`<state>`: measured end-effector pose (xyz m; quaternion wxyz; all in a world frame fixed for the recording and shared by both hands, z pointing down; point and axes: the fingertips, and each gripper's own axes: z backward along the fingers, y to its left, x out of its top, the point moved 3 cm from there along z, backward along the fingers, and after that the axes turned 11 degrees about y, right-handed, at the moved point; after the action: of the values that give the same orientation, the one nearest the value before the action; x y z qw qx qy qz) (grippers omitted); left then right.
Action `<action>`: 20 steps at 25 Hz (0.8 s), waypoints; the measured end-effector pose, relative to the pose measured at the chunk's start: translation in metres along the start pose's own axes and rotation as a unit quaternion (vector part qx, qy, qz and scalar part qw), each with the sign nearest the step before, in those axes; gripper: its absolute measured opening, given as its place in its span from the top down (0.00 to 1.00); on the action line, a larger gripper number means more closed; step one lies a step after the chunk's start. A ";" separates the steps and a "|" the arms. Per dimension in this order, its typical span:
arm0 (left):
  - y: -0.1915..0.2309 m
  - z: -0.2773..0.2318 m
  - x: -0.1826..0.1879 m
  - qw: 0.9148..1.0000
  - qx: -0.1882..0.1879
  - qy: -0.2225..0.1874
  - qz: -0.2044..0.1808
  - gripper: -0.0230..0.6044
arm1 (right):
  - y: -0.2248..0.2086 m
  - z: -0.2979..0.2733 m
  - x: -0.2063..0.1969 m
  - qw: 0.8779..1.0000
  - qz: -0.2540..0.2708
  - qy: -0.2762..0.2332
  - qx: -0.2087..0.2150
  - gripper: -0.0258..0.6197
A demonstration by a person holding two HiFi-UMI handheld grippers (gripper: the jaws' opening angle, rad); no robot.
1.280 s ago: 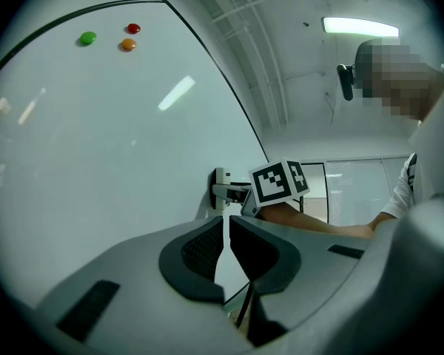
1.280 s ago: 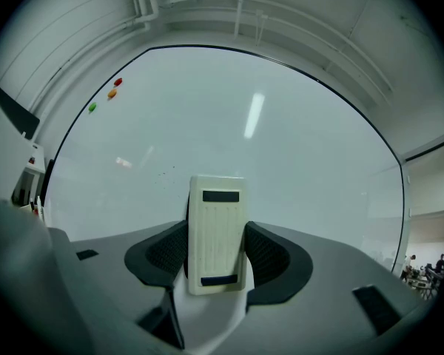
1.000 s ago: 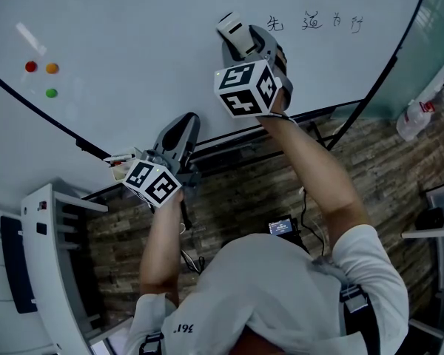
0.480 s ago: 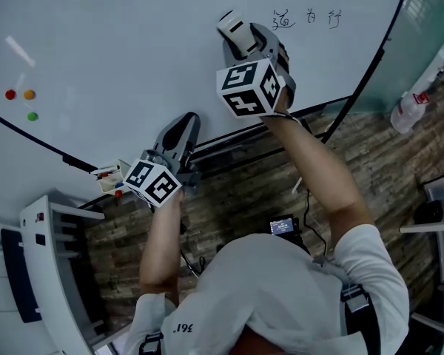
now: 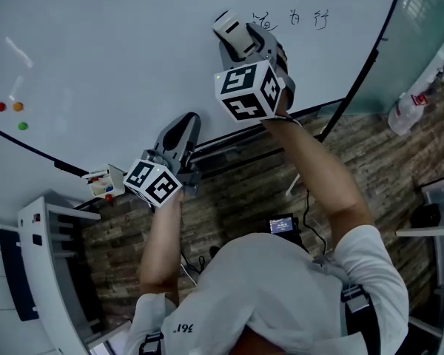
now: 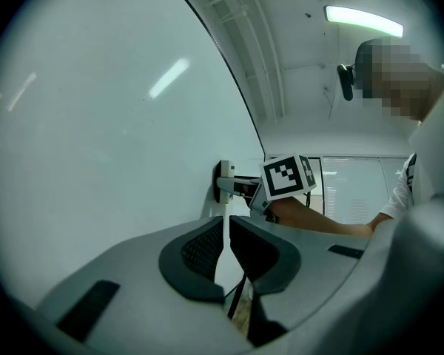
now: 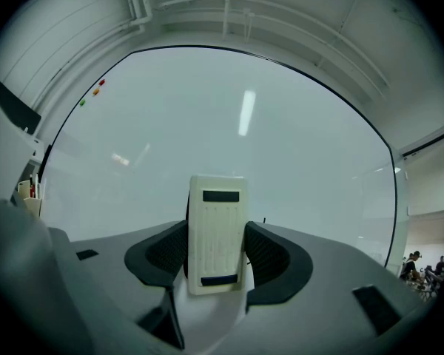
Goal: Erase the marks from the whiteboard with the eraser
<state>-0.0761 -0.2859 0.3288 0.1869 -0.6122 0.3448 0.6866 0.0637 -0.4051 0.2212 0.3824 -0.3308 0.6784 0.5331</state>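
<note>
Glossy white whiteboard (image 5: pixel 133 43) fills the background above a plank-patterned floor (image 5: pixel 229 198). The right gripper (image 7: pixel 216 254) is clamped on the eraser (image 7: pixel 216 231), a cream plastic block with rounded corners, faint ribbing and two dark slots. It stands upright between the mesh-textured black pads (image 7: pixel 163 254).

The head view places the eraser on the board just left of the handwritten marks (image 5: pixel 290 17) (three dark characters, too small to read). Only the left gripper view shows the contact side-on, with the eraser's face flat against the board.

The left gripper (image 6: pixel 226 246) holds nothing, its jaws drawn together to a thin slit, near the board's lower edge. Three small round magnets (image 5: pixel 9 109), red, orange and green, sit far left.
</note>
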 end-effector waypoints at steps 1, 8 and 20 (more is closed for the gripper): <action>-0.001 -0.003 -0.001 1.000 0.000 0.000 0.000 0.91 | -0.003 0.000 -0.002 1.000 0.001 0.000 0.000 0.57; -0.011 -0.020 -0.002 1.000 0.006 -0.002 0.005 0.91 | -0.026 -0.002 -0.013 1.000 0.002 0.000 -0.002 0.57; -0.026 -0.050 -0.003 1.000 0.004 0.007 -0.005 0.91 | -0.070 -0.006 -0.037 1.000 -0.009 0.003 -0.013 0.57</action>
<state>-0.0225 -0.3028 0.3250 0.1901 -0.6178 0.3457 0.6802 0.1408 -0.4239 0.2215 0.3811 -0.3428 0.6697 0.5374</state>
